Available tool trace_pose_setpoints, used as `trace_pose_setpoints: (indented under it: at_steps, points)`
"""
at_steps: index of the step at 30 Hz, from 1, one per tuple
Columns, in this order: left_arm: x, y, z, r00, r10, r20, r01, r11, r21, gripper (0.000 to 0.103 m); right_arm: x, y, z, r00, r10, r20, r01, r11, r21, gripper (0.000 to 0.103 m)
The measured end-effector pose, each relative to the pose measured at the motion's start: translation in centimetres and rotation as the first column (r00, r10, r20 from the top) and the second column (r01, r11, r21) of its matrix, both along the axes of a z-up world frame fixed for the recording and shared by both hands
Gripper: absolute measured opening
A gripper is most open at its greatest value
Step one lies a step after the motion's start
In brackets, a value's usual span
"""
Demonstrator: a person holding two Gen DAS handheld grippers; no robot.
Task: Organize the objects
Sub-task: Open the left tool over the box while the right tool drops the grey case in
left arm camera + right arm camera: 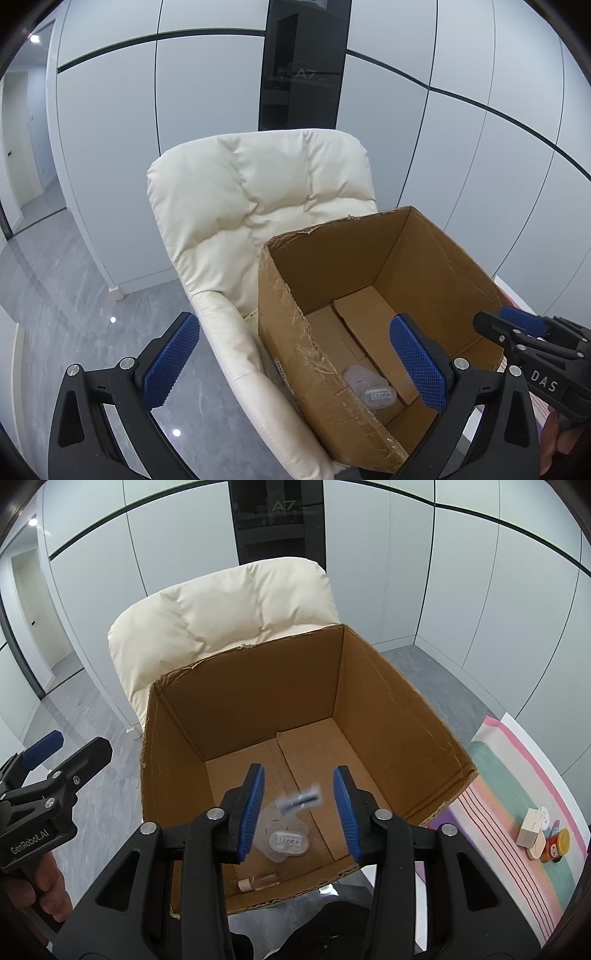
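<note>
While my right gripper hangs spread wide over the cardboard box, a blurred small item drops between its pads; I'd hold steady, left gripper spread wide, empty

Even, cool indoor light fills both views, with soft shadows. Ceiling lamps glint off the glossy floor. Fisheye bending curves the wall panels, corners vignette black, and a small grey object, perhaps falling, is motion-blurred.
</note>
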State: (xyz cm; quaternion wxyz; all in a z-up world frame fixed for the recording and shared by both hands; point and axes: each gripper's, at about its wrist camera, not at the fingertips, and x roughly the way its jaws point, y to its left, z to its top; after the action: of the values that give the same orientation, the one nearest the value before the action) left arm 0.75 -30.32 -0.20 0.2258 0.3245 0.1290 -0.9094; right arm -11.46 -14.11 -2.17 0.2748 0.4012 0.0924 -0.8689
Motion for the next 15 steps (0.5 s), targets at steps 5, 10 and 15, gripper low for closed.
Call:
trace_pose_setpoints:
  at_steps: [5,10,15]
  points:
    - [-0.3,0.6,0.0,1.000,-0.008,0.001,0.008,1.000,-0.006,0.103,-0.3,1.0,0.3,1.000,-0.028,0.004,0.028,0.999,-0.029,0.074]
    - [-1.1,1.5,-0.2,1.000,-0.021,0.005,0.021,1.000,-0.003,0.103,-0.6,2.1,0.4,0.999,-0.054,0.002,0.054,0.998,-0.025,0.092]
    - [-2.0,2.6,-0.1,0.999,-0.038,0.003,0.038,0.999,-0.002,0.103,-0.8,3.8,0.6,0.995,-0.100,-0.014,0.100,0.995,-0.024,0.103]
